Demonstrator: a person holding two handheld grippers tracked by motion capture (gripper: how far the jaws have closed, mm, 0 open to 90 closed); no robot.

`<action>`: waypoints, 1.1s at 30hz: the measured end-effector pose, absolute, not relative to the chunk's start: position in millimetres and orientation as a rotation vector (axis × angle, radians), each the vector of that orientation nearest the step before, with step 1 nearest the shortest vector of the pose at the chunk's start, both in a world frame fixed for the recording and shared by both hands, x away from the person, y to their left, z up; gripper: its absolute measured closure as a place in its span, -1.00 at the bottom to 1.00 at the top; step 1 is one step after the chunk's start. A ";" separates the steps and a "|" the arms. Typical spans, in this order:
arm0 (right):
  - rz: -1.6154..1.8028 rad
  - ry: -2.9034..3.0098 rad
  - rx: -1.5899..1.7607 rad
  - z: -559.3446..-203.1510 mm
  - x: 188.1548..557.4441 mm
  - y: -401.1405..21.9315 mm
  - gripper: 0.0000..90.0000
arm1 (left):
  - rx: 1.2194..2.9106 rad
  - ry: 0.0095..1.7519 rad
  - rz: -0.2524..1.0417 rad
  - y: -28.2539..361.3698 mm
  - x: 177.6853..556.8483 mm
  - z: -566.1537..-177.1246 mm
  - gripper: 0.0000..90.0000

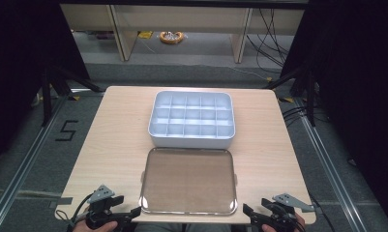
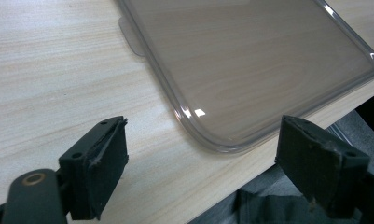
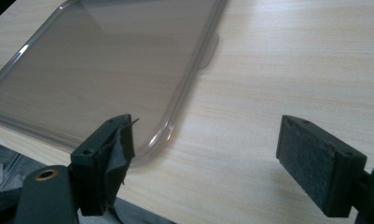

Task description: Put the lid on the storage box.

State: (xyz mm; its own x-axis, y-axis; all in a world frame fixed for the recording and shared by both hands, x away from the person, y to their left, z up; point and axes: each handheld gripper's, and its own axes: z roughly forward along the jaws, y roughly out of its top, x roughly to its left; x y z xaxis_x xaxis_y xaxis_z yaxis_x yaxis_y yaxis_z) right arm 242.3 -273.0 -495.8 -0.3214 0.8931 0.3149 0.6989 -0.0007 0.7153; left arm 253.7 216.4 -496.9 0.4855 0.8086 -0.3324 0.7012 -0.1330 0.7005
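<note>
Your left gripper [image 1: 133, 211] sits at the near left corner of the wooden table [image 1: 114, 140], its jaws spread wide with nothing between them. In the left gripper view [image 2: 203, 158] the near left corner of the clear lid [image 2: 250, 60] lies just ahead of the jaws, not touched by either pad. That clear lid [image 1: 187, 180] lies flat in the middle of the table's near half, with a small tab on each short side. Just beyond it, toward the far edge, stands the white compartment tray [image 1: 191, 119], its cells empty. Your right gripper [image 1: 248, 211] rests at the near right corner, released and holding nothing; in the right gripper view [image 3: 205, 163] the lid's [image 3: 105, 70] near right corner lies just ahead of the jaws.
</note>
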 end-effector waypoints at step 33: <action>1.301 2.086 1.689 -498.3 247.7 -262.1 -0.52 | 1.837 1.233 0.072 202.4 267.1 -501.5 -0.20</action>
